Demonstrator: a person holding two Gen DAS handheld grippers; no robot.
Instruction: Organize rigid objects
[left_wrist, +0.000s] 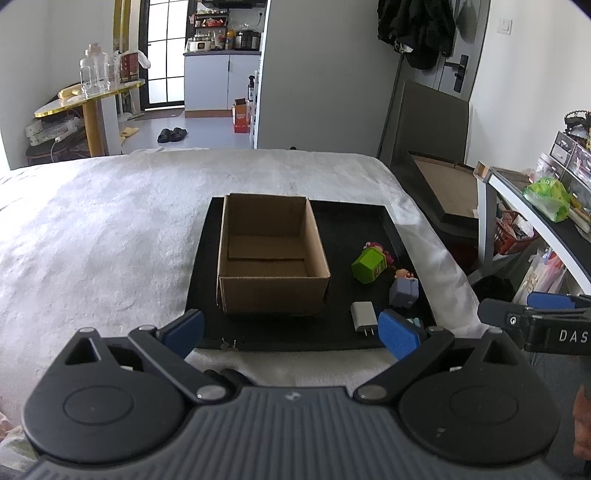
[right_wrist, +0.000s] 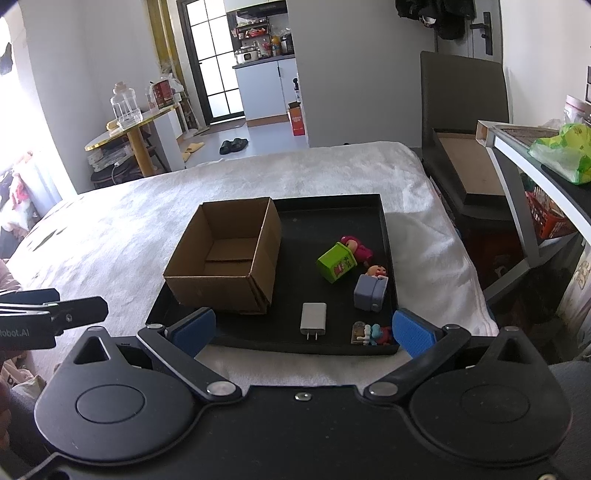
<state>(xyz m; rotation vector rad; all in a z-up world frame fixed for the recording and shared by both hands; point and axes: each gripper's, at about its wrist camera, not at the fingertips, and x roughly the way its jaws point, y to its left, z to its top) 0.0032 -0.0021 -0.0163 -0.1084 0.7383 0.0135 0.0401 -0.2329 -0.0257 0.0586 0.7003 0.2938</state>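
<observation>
White plush blanket (right_wrist: 122, 221) covers a bed and carries a black tray (right_wrist: 388, 236). On the tray's left part stands an open cardboard box (right_wrist: 225, 273), upright, nothing inside it. On the tray's right part, loose on the black floor: a green toy block (right_wrist: 337, 263) tilted on an edge, touching a pink figure (right_wrist: 355, 246) just behind it; a grey-blue toy block (right_wrist: 369, 293) with a small doll head (right_wrist: 376, 271) at its top, nearer than the green one; a white plug adapter (right_wrist: 314, 317) lying flat, prongs toward the camera, between box and grey-blue block; a cluster of small figures (right_wrist: 371, 334) at the tray's near right corner. Left gripper (left_wrist: 291, 330): blue-padded fingers spread wide, nothing between them, hovering before the tray's near edge facing the box. Right gripper (right_wrist: 304, 328): fingers likewise spread wide and holding nothing, over the near edge, the adapter and small figures lying in the gap between its pads. Background: a round gold-edged side table (right_wrist: 122, 136) with a clear bottle (right_wrist: 125, 105), a kitchen doorway behind, black slippers (right_wrist: 233, 145) on the floor.
</observation>
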